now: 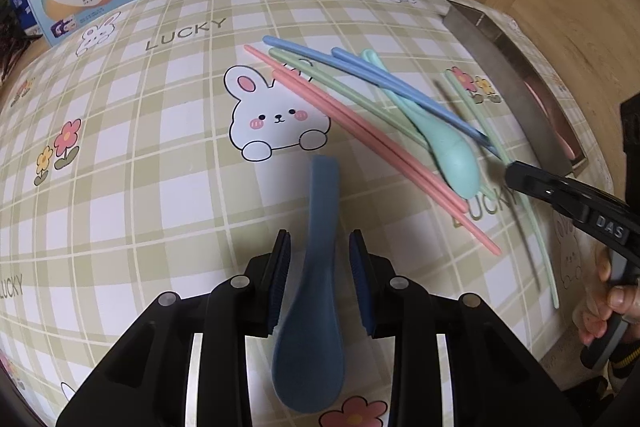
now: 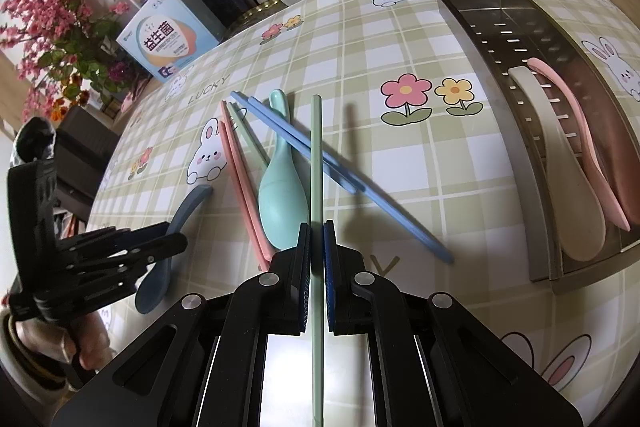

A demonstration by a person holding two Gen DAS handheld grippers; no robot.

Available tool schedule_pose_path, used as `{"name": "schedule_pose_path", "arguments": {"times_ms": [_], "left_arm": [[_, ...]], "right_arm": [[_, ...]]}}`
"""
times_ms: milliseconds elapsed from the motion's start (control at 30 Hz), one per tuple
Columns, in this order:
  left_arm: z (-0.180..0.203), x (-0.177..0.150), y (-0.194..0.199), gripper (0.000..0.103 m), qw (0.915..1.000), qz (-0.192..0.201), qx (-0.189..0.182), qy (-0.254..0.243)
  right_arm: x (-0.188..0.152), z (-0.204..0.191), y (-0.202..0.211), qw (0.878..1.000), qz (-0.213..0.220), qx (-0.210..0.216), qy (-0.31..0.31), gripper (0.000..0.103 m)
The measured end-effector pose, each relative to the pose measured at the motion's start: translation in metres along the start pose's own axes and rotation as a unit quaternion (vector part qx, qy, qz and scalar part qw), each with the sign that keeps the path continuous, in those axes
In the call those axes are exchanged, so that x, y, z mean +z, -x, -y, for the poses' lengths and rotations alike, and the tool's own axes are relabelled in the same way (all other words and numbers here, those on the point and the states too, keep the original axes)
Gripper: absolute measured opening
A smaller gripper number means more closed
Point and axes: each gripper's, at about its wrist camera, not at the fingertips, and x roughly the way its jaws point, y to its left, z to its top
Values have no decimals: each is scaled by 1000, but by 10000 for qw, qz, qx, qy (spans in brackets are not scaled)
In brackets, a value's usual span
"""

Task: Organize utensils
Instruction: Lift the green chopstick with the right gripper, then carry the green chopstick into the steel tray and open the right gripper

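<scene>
Utensils sorted toward steel tray [image 2: 532,163]
Green chopstick [image 2: 316,155] is clamped by right gripper [image 2: 317,267]; blue spoon [image 1: 312,287] lies unpinched between left gripper [image 1: 319,267] pads.

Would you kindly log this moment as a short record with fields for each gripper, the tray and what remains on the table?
left gripper: open, dark blue spoon between its jaws, pads not touching
right gripper: shut on green chopstick
metal tray: holds beige spoon and pink spoon
loose on tablecloth: teal spoon, pink chopsticks, blue chopsticks
</scene>
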Motion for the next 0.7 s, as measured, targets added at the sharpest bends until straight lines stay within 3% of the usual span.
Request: {"name": "schedule_pose_path", "arguments": {"times_ms": [33,100,300,533,700], "left_arm": [[-1,0,-1,28,10000,8,20,41],[-3,-1,-2,14,9999,19,34,104],[-14,-7,2,14,9978,153,-27,641],[-17,-21,12,14,9897,356,-13,1389],[-10,-31,21,14,9864,527,-43,1556]], "right_arm": [[0,0,0,10000,-1,1,0,6],[0,0,0,10000,-2,1,-2,6],[-2,1,0,10000,-10,15,-21,6],[-4,1,-1,10000,-3,30,-24,6],[-5,1,1,10000,31,48,-49,6]]}}
